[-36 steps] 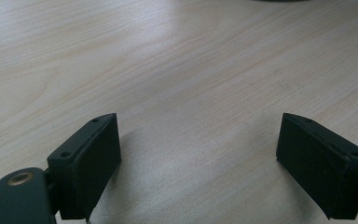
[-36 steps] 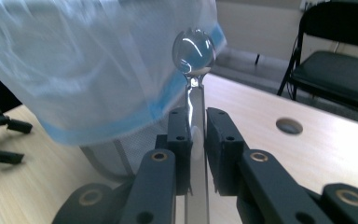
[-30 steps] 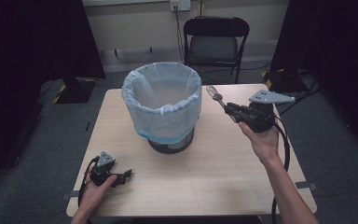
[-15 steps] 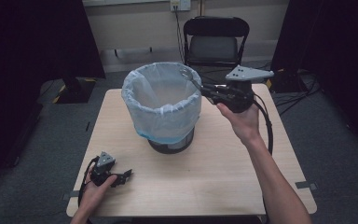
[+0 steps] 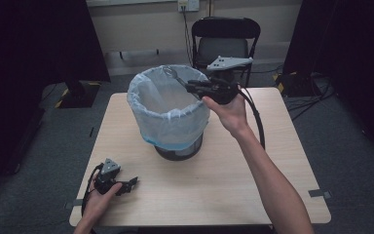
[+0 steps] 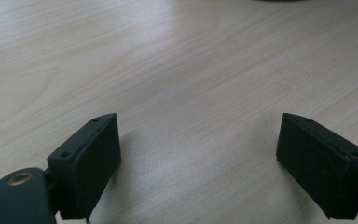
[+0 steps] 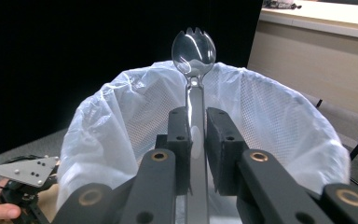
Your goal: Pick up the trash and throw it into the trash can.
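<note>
Clear plastic spork (image 7: pixel 193 46) clamped in right tool (image 7: pixel 196 135) above lined bin (image 5: pixel 168 109) (left tool (image 6: pixel 198 163) agape on table (image 5: pixel 253 175)).

Spork held over the lined bin

You see a clear plastic spork (image 7: pixel 193 49) clamped by its handle between the right gripper (image 5: pixel 191 87) jaws — tined bowl forward, above the open mouth of the bin (image 5: pixel 168 109). The bin is a dark mesh basket lined with a white bag folded over its rim — upright, near the table's (image 5: pixel 253 170) centre.
</note>
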{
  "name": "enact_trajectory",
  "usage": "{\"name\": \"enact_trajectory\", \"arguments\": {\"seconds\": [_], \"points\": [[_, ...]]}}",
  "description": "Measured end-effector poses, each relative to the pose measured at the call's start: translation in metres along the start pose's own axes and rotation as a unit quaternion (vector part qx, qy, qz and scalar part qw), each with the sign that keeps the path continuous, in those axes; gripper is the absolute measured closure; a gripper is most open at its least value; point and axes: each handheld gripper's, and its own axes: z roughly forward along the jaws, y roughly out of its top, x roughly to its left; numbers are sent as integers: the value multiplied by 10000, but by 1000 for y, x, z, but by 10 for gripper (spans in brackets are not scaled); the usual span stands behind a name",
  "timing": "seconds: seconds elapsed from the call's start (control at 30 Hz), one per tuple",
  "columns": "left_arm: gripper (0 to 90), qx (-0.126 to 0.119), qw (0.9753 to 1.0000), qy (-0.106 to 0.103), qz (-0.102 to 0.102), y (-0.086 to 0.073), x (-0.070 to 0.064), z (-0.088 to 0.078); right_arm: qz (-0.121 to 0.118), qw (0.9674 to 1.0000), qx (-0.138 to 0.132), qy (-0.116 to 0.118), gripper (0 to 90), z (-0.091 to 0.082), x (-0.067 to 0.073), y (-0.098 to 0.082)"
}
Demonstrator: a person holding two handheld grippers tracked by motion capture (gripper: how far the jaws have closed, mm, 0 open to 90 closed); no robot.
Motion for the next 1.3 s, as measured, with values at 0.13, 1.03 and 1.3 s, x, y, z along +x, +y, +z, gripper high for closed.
{"name": "enact_trajectory", "arguments": {"seconds": [0.13,1.03,1.3], "points": [[131,-1,10000,-1,-1,0,0,0,-26,9999,143,9,803,12,-1,6],[131,9,10000,-6,22,0,0,0,347,9987,291,-228,437,30,-16,2],[131,11,10000,-5,22,0,0,0,318,9984,105,-464,324,8,-20,-7]]}}
